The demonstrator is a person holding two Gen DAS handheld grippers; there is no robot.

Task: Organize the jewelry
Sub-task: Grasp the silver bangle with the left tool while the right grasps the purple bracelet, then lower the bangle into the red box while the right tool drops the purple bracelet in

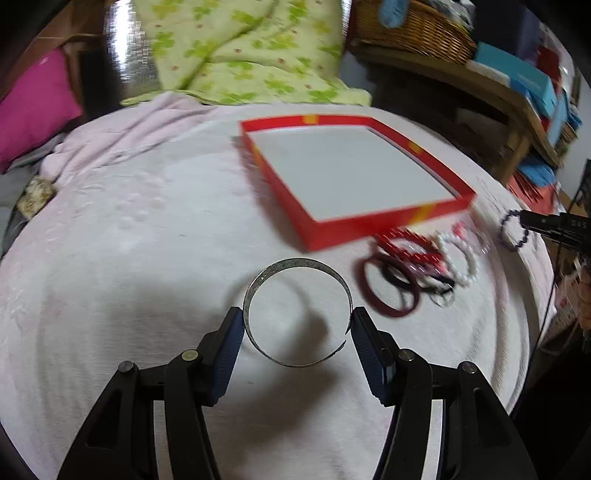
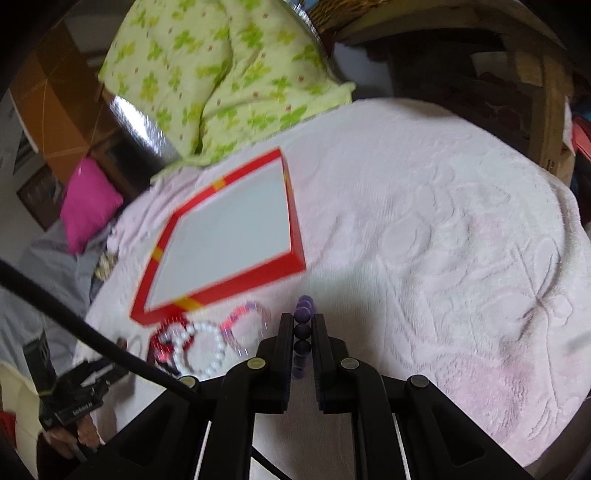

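Observation:
My left gripper (image 1: 297,321) is shut on a wide silver cuff bangle (image 1: 295,267), held by its two sides just above the pink blanket. My right gripper (image 2: 302,325) is shut on a purple bead bracelet (image 2: 303,314); it also shows in the left wrist view (image 1: 508,229) at the far right. A red box (image 1: 369,223) with a white floor stands open and empty behind. A heap of bracelets lies in front of it: dark red bangles (image 1: 388,291), red beads (image 1: 410,243), a white pearl bracelet (image 1: 460,258) that shows again in the right wrist view (image 2: 201,347).
A pink textured blanket (image 1: 129,258) covers the bed. A green floral quilt (image 1: 240,51) and a magenta pillow (image 1: 33,107) lie at the back. A wooden shelf (image 1: 480,81) with a wicker basket (image 1: 413,29) and blue boxes stands at the right.

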